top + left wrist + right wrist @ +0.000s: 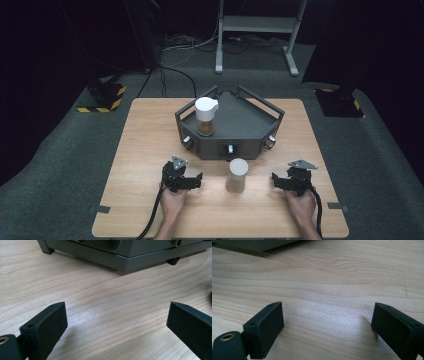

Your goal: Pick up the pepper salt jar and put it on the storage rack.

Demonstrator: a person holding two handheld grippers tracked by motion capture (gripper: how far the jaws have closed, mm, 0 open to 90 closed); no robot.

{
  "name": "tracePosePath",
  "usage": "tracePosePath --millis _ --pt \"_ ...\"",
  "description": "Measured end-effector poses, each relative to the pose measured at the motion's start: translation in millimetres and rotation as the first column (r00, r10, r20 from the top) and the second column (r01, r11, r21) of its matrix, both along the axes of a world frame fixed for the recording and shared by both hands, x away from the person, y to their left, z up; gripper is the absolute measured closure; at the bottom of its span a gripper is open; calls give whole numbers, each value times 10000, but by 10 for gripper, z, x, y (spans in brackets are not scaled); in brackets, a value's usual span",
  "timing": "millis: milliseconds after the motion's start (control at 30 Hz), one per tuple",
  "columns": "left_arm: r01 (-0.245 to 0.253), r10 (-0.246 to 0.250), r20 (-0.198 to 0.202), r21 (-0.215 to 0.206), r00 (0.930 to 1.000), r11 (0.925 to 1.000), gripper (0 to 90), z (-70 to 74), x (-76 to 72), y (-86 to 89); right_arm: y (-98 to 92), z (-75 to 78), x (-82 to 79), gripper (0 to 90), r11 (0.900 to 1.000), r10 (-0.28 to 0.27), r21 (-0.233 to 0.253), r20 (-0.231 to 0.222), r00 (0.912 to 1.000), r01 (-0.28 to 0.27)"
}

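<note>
Since both tongs, left and right, rest released at lower frame flanking the lidded jar, a hasty one-sided reach could topple it.

Overhead light falls bright on the table; the far room is dark. Soft glare sits on the wood between the jaws in both gripper views, whose near jaws are blurred.

A wooden table is standing on grey carpet, its pale grain lying bare between and ahead of both pairs of jaws. Beyond, a grey metal stand and floor cables are sitting before darkness.
</note>
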State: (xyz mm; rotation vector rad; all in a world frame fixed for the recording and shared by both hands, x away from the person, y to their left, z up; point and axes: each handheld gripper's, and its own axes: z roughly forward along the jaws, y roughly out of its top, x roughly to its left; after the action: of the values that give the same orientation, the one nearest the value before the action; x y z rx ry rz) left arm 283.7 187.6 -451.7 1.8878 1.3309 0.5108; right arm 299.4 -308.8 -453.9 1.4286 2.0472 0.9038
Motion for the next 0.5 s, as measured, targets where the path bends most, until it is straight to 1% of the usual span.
tracePosePath --millis 167,267,400,500 --pt "-28 29 -78 78 10000 10000 16 -6 13 -17 1 -1 0 100 10000 0 -6 11 10000 0" --pt "-80 83 -174 219 9998 9997 8 -12 28 -33 1 -1 0 100 10000 0 -5 11 10000 0" --pt "-93 100 -186 357 9998 9993 5 -29 25 -52 1 -1 0 100 10000 0 -5 10 10000 0" --pt "-137 145 -208 387 9997 9992 5 -43 24 -56 1 -1 0 100 10000 0 -5 10 10000 0"
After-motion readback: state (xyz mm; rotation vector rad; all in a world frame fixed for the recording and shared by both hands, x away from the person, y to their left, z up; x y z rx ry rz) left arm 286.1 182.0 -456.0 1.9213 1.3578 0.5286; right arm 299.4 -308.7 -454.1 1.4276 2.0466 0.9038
